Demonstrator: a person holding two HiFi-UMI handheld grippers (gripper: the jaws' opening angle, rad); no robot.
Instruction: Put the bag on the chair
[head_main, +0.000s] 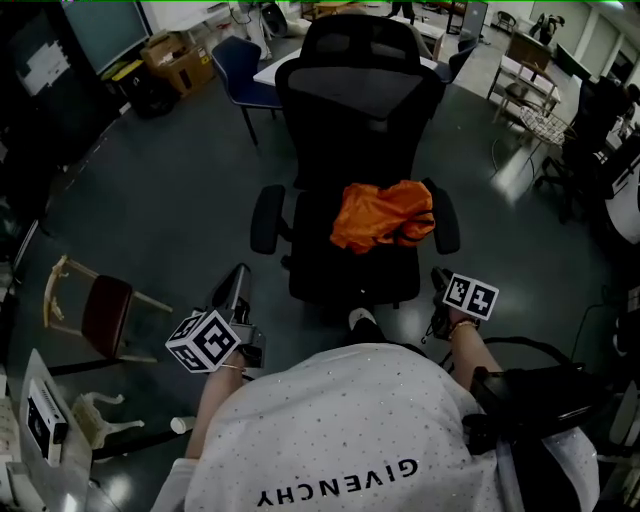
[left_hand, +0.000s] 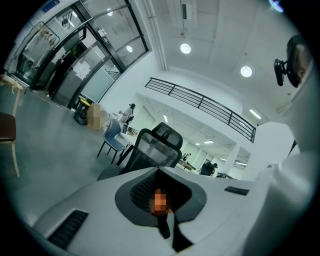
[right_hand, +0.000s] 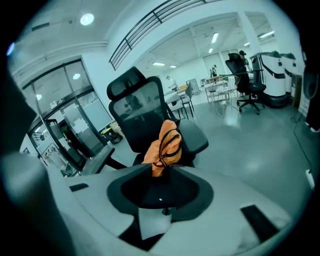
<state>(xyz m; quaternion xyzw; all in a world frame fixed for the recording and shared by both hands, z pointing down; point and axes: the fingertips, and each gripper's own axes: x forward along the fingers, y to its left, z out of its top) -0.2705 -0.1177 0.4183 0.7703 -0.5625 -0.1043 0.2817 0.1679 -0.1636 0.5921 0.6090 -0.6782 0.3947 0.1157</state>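
Note:
An orange bag (head_main: 383, 215) lies crumpled on the seat of the black office chair (head_main: 350, 270), toward its right armrest. In the right gripper view the bag (right_hand: 162, 147) shows with its dark straps, resting on the chair (right_hand: 135, 110) just beyond the jaws. My right gripper (head_main: 438, 275) hangs off the seat's front right corner, apart from the bag, open with nothing between its jaws. My left gripper (head_main: 238, 272) is low at the chair's front left, shut and empty, pointing past the mesh backrest (left_hand: 155, 150).
A wooden chair with a brown seat (head_main: 100, 310) stands at the left. A blue chair (head_main: 240, 70) and cardboard boxes (head_main: 180, 55) are behind the office chair. Wire chairs (head_main: 540, 115) stand at the far right. A dark strapped bag (head_main: 540, 400) hangs at the person's right side.

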